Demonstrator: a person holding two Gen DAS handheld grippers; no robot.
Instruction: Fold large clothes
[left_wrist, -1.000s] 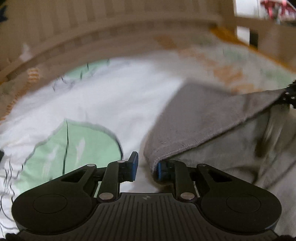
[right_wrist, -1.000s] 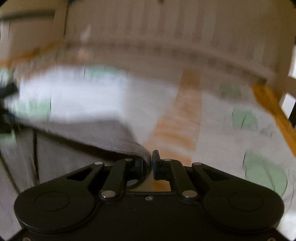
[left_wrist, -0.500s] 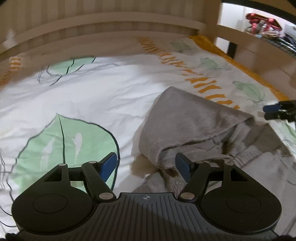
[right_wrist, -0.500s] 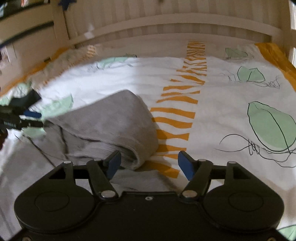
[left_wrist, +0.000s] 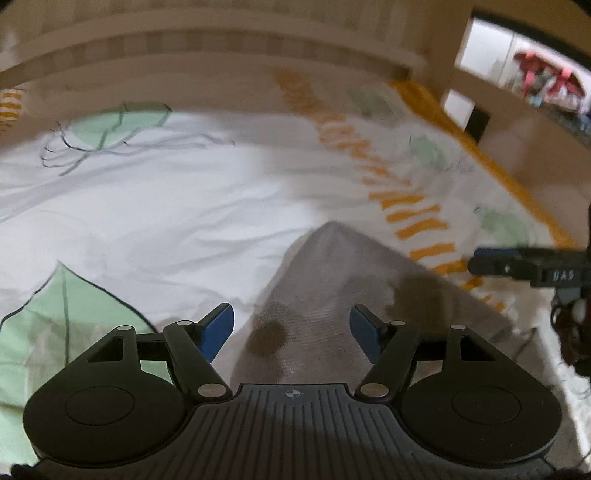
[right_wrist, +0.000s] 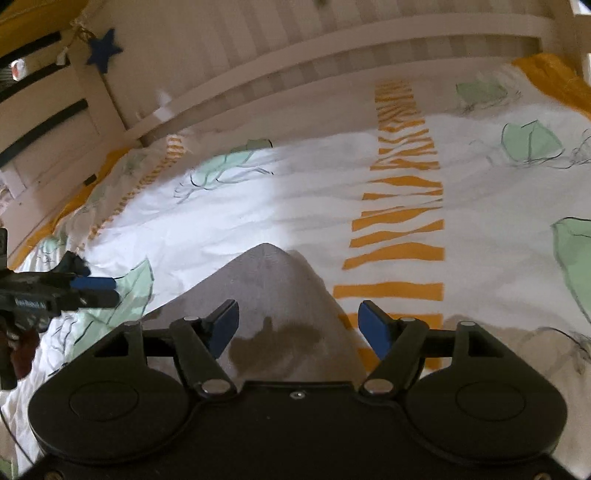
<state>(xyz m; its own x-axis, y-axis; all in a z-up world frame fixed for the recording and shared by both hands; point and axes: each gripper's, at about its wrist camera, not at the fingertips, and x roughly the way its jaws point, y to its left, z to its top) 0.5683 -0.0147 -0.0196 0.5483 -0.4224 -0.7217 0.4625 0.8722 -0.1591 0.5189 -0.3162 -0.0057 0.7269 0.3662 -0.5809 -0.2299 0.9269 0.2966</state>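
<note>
1. Left wrist view: the left claw (left_wrist: 291, 328) stood spread, its 2 blue pads (left_wrist: 218, 330) wide apart and pinching nothing.
2. A grey garment (left_wrist: 332, 280) lay on the bed below the claw, folded so that its far end rose to a rounded point. The cloth showed in the gap between the pads, but neither pad touched it.
3. Dark shadows of the claw fell on the grey cloth near the pads.
4. The garment rested on a white duvet cover (left_wrist: 177, 206) printed with green leaves and a band of orange stripes, which ran away to the right of the garment.
5. The right claw (left_wrist: 480, 262) reached in from the right edge, apart from the cloth; the view was blurred.
6. A pale slatted bed rail (left_wrist: 207, 44) closed the far side of the bed.
7. Right wrist view: the right claw (right_wrist: 299, 326) was also spread, its blue pads (right_wrist: 373, 328) holding nothing.
8. The same grey garment (right_wrist: 269, 284) lay between and beyond the pads, untouched, its point aimed at the far rail.
9. The orange stripes (right_wrist: 399, 236) ran just right of the garment.
10. The left claw (right_wrist: 96, 288) came in from the left edge, beside the cloth, over a green leaf print.
11. A dark blue star (right_wrist: 103, 48) hung on the bed frame at the upper left.
</note>
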